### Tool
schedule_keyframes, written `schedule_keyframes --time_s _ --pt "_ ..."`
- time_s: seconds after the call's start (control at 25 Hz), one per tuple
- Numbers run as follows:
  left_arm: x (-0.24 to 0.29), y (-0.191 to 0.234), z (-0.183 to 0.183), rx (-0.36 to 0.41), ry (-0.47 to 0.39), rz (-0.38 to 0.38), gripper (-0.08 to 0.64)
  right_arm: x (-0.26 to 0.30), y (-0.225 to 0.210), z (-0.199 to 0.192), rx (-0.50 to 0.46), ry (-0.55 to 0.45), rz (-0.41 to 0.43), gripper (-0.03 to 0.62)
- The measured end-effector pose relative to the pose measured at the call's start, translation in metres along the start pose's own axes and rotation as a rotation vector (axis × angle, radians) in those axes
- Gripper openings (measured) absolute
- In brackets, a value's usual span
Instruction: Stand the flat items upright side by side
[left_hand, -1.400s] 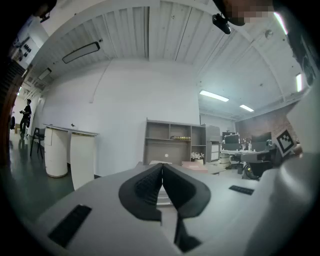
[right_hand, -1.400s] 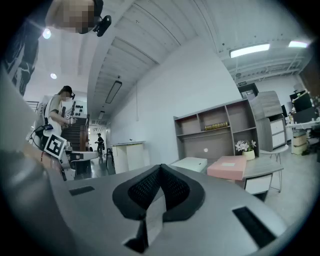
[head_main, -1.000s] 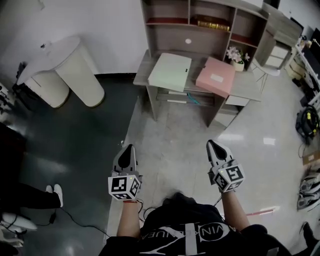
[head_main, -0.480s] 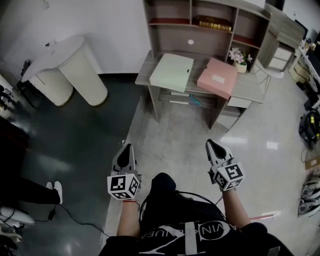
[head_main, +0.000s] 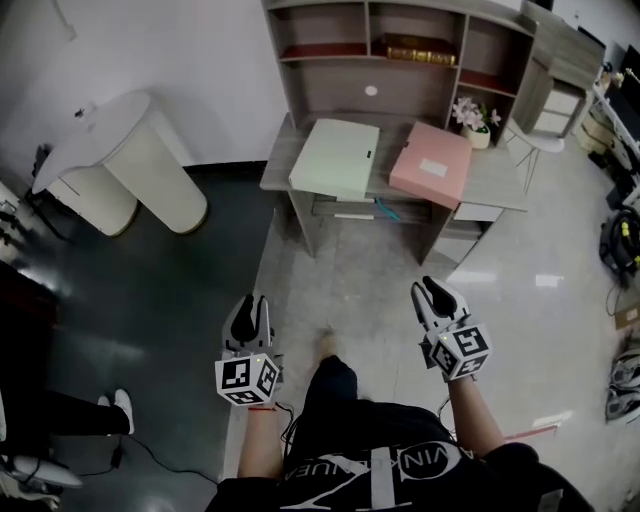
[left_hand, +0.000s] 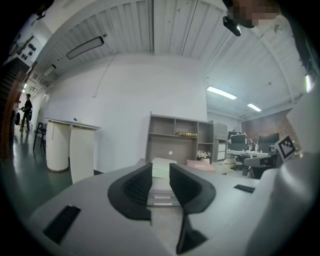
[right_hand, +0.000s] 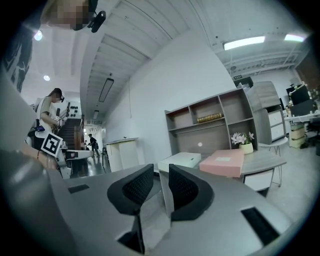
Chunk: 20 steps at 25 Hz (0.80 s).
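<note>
Two flat boxes lie on the grey desk (head_main: 496, 182): a pale green one (head_main: 335, 158) at the left and a pink one (head_main: 432, 165) at the right. Both are flat, side by side. My left gripper (head_main: 250, 304) and right gripper (head_main: 433, 290) hang over the floor, well short of the desk. Their jaws are opening, and nothing is between them. The left gripper view looks past its own jaws (left_hand: 161, 175) at the green box (left_hand: 161, 164) and pink box (left_hand: 201, 164). In the right gripper view the gripper (right_hand: 161, 182) faces the green box (right_hand: 181, 161) and pink box (right_hand: 223, 162).
A shelf unit (head_main: 330, 75) rises behind the desk, with books (head_main: 420, 48) on it and a flower pot (head_main: 474, 114) beside the pink box. A white rounded counter (head_main: 120, 150) stands at the left. A person's shoes (head_main: 118, 410) and a cable lie at the lower left.
Both grippers' jaws have parted from shut. The desk has shifted slightly in the head view, and my foot now shows stepping forward between the grippers.
</note>
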<state>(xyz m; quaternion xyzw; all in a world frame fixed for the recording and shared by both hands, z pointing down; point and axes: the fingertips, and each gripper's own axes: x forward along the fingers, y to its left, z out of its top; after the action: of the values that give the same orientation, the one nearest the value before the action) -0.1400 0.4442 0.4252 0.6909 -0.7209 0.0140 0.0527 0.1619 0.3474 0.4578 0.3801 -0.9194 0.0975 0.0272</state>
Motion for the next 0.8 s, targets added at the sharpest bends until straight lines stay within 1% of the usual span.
schedule_keyframes --time_s 0.12,0.2,0.28,0.44,0.64,0.8 --pt "0.028 0.015 -0.002 0.005 0.017 -0.014 0.091 0.025 -0.007 0.002 -0.003 0.015 -0.008 0.101" --pt "0.05 0.03 -0.003 -0.029 0.026 0.001 0.091 0.042 -0.012 0.007 -0.013 0.023 -0.014 0.104" --pt "0.073 0.039 0.0 -0.052 0.025 -0.003 0.091 0.057 -0.022 0.009 -0.012 0.033 -0.03 0.106" --pt "0.119 0.043 0.004 -0.041 0.042 -0.064 0.091 0.084 -0.042 0.011 0.036 0.043 -0.08 0.105" --pt "0.168 0.057 0.002 -0.043 0.08 -0.105 0.091 0.117 -0.051 0.006 0.057 0.084 -0.113 0.107" --pt "0.206 0.067 0.003 -0.039 0.091 -0.145 0.091 0.146 -0.061 0.005 0.08 0.088 -0.142 0.107"
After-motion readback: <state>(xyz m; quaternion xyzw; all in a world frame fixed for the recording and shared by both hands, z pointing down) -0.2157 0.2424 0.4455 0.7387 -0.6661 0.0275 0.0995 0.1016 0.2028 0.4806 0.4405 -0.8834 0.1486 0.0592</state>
